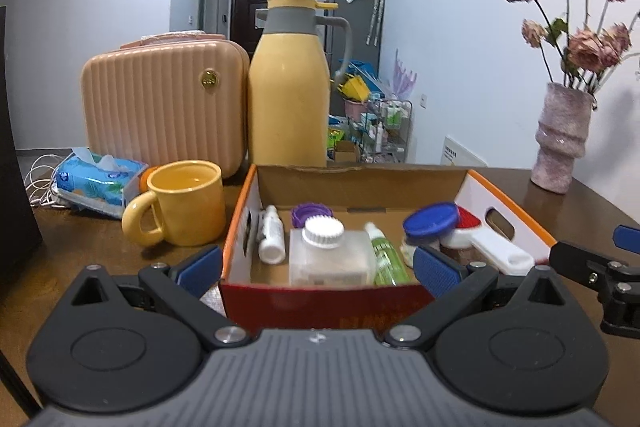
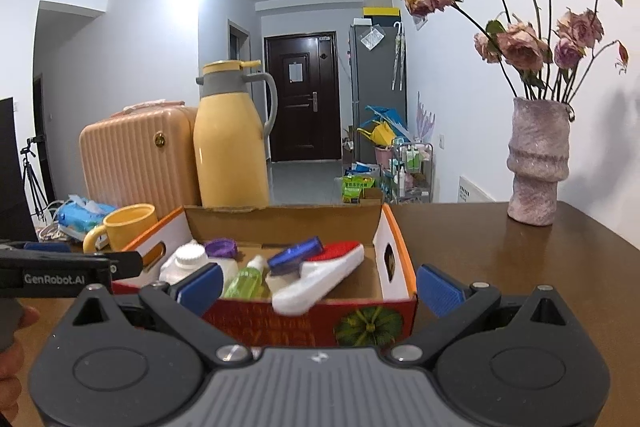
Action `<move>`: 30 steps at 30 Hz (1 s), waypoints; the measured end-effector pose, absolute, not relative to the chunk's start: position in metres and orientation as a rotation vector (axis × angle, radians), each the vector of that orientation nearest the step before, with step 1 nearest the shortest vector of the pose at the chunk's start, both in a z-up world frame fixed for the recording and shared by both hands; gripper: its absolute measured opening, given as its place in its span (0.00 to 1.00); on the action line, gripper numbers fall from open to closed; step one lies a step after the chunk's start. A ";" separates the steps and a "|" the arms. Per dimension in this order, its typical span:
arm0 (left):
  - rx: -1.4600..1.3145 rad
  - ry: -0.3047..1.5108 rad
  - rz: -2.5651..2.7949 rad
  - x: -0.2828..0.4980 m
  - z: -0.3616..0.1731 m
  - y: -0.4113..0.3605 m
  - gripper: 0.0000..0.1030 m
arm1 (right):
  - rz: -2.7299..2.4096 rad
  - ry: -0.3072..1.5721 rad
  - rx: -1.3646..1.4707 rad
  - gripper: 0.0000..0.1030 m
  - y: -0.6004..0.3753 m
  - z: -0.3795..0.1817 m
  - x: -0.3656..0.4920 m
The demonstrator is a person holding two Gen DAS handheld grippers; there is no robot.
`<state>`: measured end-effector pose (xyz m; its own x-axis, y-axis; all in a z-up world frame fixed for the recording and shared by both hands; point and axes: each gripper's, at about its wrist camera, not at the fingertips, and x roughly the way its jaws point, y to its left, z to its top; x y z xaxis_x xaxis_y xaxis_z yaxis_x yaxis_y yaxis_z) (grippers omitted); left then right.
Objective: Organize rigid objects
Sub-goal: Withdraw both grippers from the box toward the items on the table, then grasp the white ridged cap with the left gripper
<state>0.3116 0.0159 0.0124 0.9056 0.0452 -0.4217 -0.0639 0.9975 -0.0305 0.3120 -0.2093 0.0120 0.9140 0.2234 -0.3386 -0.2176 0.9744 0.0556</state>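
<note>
An orange-edged cardboard box (image 1: 344,187) on the desk (image 2: 520,267) holds bottles, a blue-lidded jar (image 1: 430,223) and a white brush (image 2: 320,279). Both grippers' fingers (image 1: 200,267) (image 2: 440,289) are spread wide, empty.

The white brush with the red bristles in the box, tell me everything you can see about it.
The white brush looks like glossy plastic, with a flat handle and a pad of red bristles at its far end. It lies tilted at the right side of the cardboard box, handle end resting on the front wall and poking slightly over it. A blue-lidded jar leans against its left side. Neither gripper touches it.
</note>
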 end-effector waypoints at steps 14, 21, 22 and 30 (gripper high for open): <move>-0.030 0.520 -0.014 0.270 -0.013 0.000 1.00 | 0.216 0.424 -0.038 1.00 -0.225 -0.023 0.270; -0.019 0.581 -0.052 0.257 -0.029 -0.011 1.00 | 0.192 0.445 -0.025 1.00 -0.240 -0.031 0.253; -0.017 0.593 -0.055 0.256 -0.032 -0.013 1.00 | 0.188 0.450 -0.019 1.00 -0.242 -0.032 0.252; 0.018 0.683 -0.073 0.252 -0.054 -0.028 0.98 | 0.172 0.470 0.028 1.00 -0.254 -0.040 0.243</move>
